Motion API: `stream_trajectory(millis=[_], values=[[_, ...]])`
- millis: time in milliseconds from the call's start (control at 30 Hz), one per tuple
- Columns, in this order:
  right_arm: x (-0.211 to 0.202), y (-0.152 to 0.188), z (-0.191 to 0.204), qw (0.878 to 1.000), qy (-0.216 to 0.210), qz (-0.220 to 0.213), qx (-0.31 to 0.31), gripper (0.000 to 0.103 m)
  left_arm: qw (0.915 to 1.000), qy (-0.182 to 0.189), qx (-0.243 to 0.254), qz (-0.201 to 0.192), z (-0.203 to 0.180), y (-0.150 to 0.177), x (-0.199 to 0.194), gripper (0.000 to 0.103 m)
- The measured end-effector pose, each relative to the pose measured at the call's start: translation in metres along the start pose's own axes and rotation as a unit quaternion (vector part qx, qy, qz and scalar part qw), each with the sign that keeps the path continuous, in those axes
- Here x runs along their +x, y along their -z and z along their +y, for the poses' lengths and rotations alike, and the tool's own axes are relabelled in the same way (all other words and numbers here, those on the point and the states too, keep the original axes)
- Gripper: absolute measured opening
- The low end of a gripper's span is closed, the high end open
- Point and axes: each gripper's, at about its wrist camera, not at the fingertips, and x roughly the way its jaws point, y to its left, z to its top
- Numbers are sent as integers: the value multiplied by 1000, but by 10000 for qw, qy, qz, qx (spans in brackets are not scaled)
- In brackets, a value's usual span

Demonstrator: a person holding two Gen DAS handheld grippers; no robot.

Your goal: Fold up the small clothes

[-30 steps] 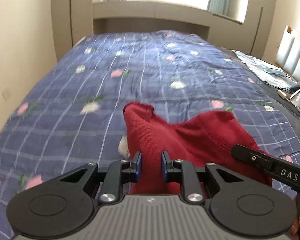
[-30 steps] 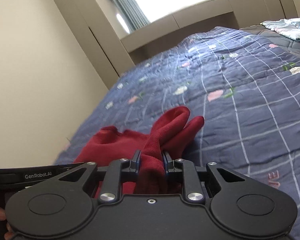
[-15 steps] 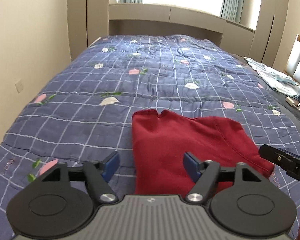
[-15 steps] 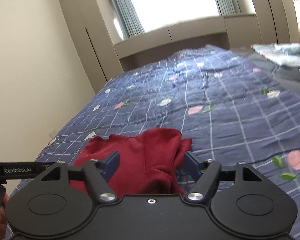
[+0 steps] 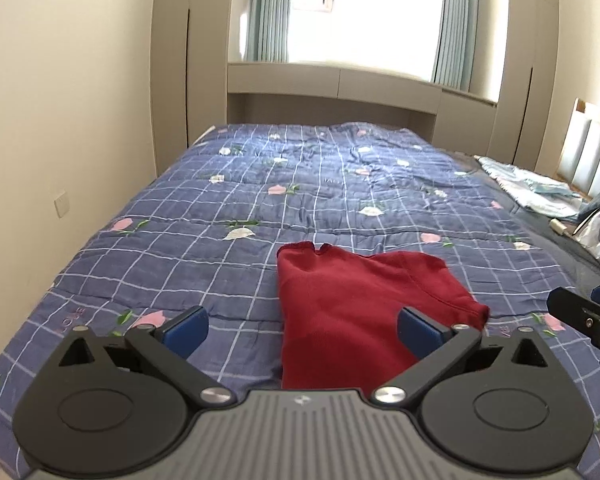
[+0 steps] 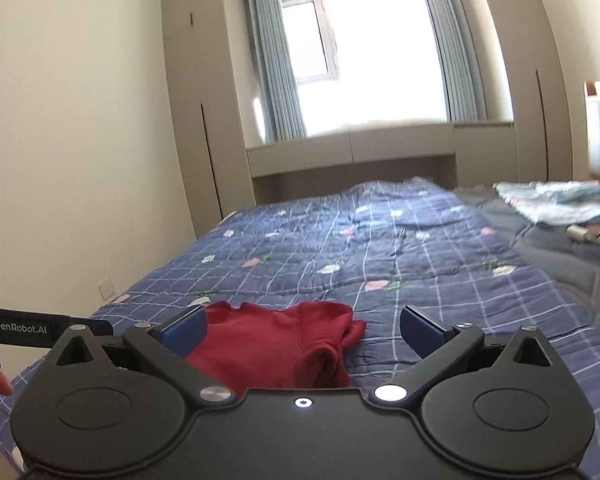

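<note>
A soft red knit garment [image 5: 352, 312] lies folded on the quilted, checked blue bedspread [image 5: 260, 208]. Both the left gripper [image 5: 302, 330] and right gripper [image 6: 302, 326] are opening, blue-padded fingers wide, nothing held.

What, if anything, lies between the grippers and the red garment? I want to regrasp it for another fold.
Nothing visible does. The red garment lies flat on the blue checked quilt, right ahead of the left gripper and the right gripper. The jaws of both are opening, with no cloth between them.
</note>
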Motion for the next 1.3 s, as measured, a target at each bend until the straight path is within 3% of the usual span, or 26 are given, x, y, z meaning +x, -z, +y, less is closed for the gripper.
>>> stream_trajectory(millis=[267,633,900,1300], values=[[-55,27,5,9992,100,-363,-107,102,9994,43,-100,-323,3,42,-50,103],[-95,77,9,9990,168,-241,-324,102,9983,-33,-221,-530,7,108,-81,103],[-105,101,11,9976,368,-361,-466,102,9978,-57,-267,-606,4,141,-87,103],[-88,115,15,9977,284,-105,-607,102,9986,-175,-244,-442,5,150,-75,103]])
